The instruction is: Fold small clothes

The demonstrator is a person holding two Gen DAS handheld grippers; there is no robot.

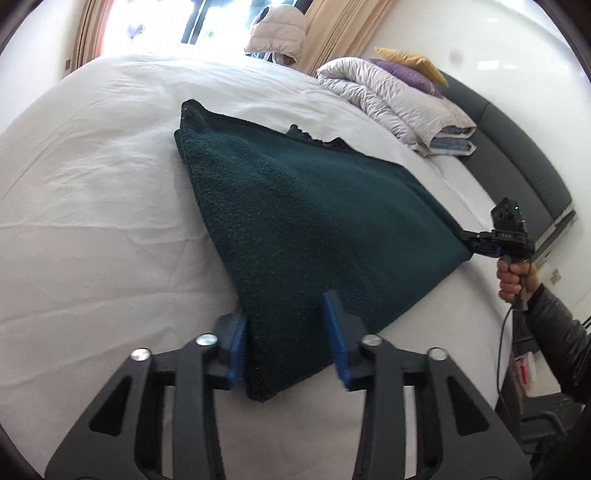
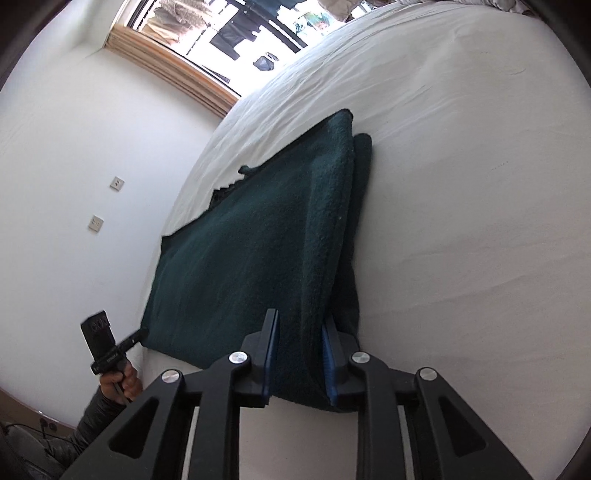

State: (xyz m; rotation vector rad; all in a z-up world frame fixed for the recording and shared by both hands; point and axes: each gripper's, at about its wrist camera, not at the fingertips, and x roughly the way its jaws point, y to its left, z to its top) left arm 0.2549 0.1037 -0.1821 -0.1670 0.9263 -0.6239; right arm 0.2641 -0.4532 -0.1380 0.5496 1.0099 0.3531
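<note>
A dark green knitted garment (image 1: 306, 218) lies folded on the white bed (image 1: 92, 206); it also shows in the right wrist view (image 2: 258, 251). My left gripper (image 1: 290, 343) has its blue-padded jaws around one near corner of the garment, lifting it. My right gripper (image 2: 301, 358) has its jaws around the other near corner, holding several layers. In the left wrist view the right gripper (image 1: 476, 242) pinches the garment's right corner. In the right wrist view the left gripper (image 2: 138, 338) is at the garment's left corner.
A folded pale quilt (image 1: 391, 99) with purple and yellow cushions (image 1: 410, 70) lies at the head of the bed by a dark headboard (image 1: 517, 155). A window with curtains (image 1: 332, 29) is beyond the bed. A white wall with sockets (image 2: 96, 223) is left of the bed.
</note>
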